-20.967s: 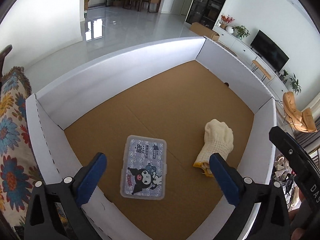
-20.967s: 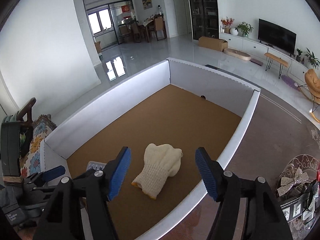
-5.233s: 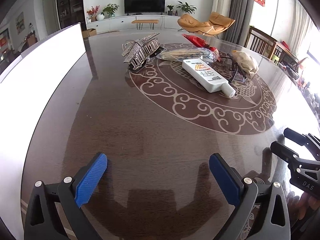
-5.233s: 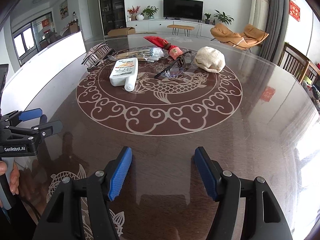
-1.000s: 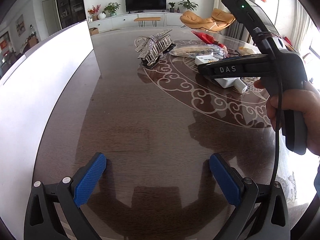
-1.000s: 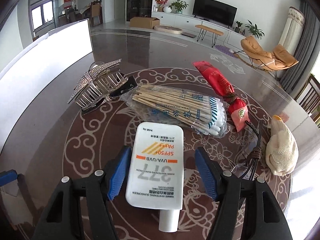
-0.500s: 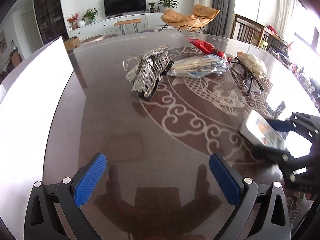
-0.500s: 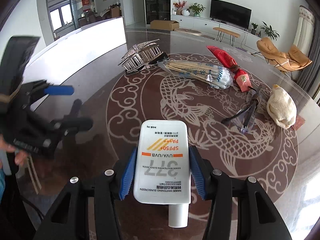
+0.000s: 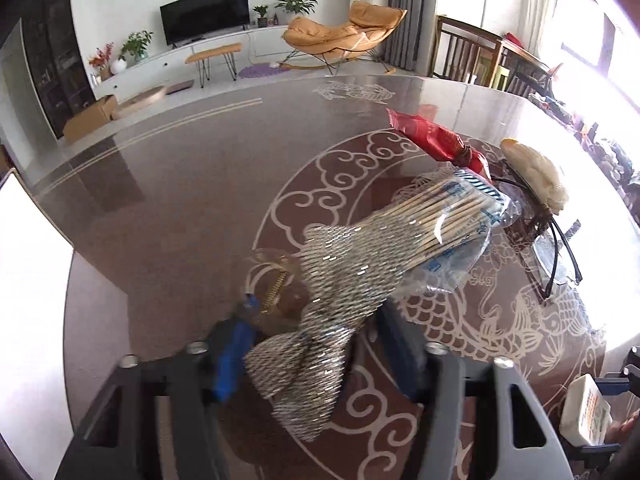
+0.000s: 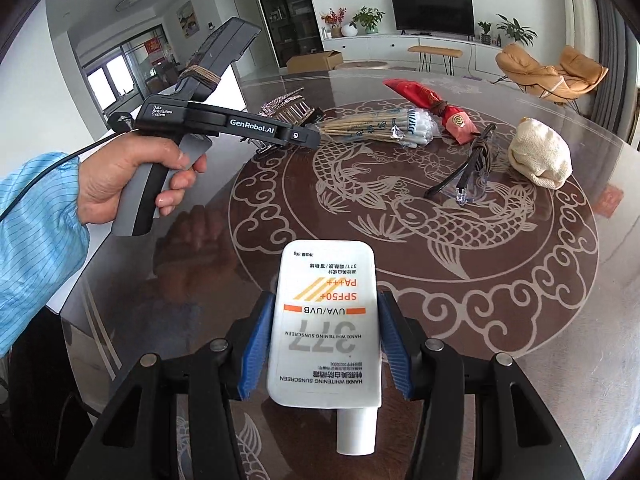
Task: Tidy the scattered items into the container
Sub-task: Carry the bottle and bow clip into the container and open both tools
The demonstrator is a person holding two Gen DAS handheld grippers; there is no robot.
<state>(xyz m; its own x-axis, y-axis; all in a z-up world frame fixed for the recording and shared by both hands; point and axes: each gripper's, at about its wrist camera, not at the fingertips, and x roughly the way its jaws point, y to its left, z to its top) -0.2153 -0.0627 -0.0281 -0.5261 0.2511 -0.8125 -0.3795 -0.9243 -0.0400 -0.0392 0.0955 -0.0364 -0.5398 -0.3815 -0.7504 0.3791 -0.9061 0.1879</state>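
My right gripper (image 10: 325, 350) is shut on a white sunscreen tube (image 10: 325, 328) and holds it above the dark table, cap toward the camera. My left gripper (image 9: 316, 340) has its blue pads on either side of a sparkly rhinestone hair claw (image 9: 328, 304), closed around it; the image is blurred. In the right wrist view the left gripper body (image 10: 224, 124) reaches toward the hair claw (image 10: 286, 108). The tube also shows in the left wrist view (image 9: 586, 410) at the lower right. The white container wall (image 9: 28, 280) stands at the left.
On the table lie a bag of wooden sticks (image 10: 380, 124), a red packet (image 10: 428, 100), safety glasses (image 10: 468, 172) and a cream glove (image 10: 538, 154). The container's white wall also shows far left (image 10: 234, 88). The table edge curves round at the right.
My left gripper has moved forward onto the hair claw and its jaws have closed around it. My right gripper has drawn back with the sunscreen tube held.
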